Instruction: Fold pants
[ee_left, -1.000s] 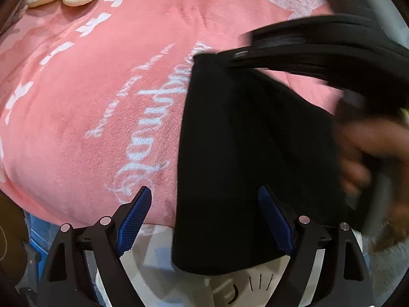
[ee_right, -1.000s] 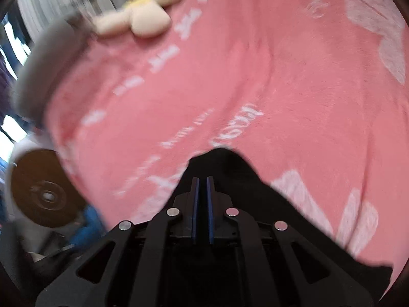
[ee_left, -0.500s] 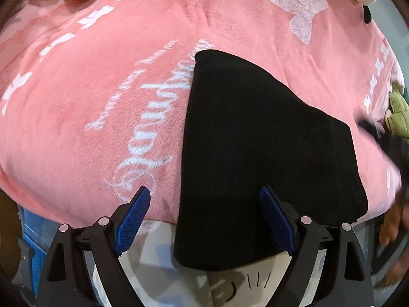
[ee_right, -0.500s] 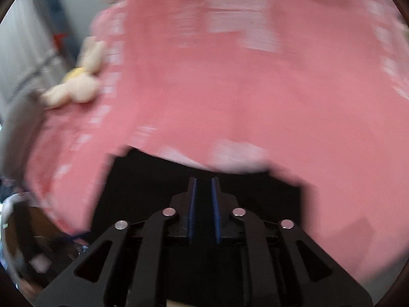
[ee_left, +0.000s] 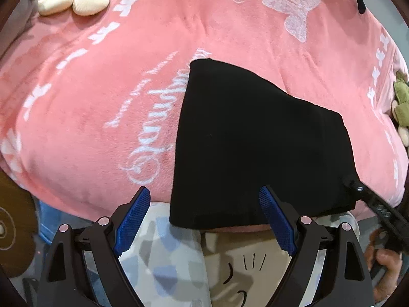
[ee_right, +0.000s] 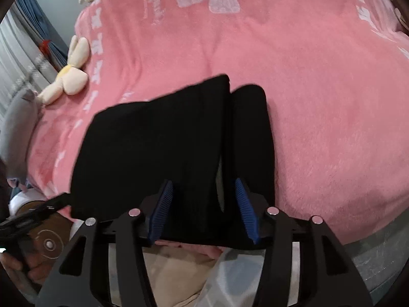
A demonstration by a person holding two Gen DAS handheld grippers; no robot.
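Observation:
The black pants [ee_left: 255, 140] lie folded into a compact stack at the near edge of the pink blanket [ee_left: 102, 89]. In the right wrist view the pants [ee_right: 158, 148] show a folded top layer with a narrower strip beside it on the right. My left gripper [ee_left: 204, 220] is open and empty, held back at the stack's near edge. My right gripper [ee_right: 204, 209] is open and empty, its blue pads either side of the stack's near right part, not touching it that I can tell.
A cream plush toy [ee_left: 74, 0] lies at the blanket's far left; it also shows in the right wrist view [ee_right: 69, 76]. A green plush [ee_left: 401, 102] sits at the right edge. The person's patterned clothing [ee_left: 166, 261] is below the bed edge.
The right gripper, shut on the pants a second ago, swung them over, let go and opened. The pants now lie folded. The left gripper stayed open and pulled back slightly.

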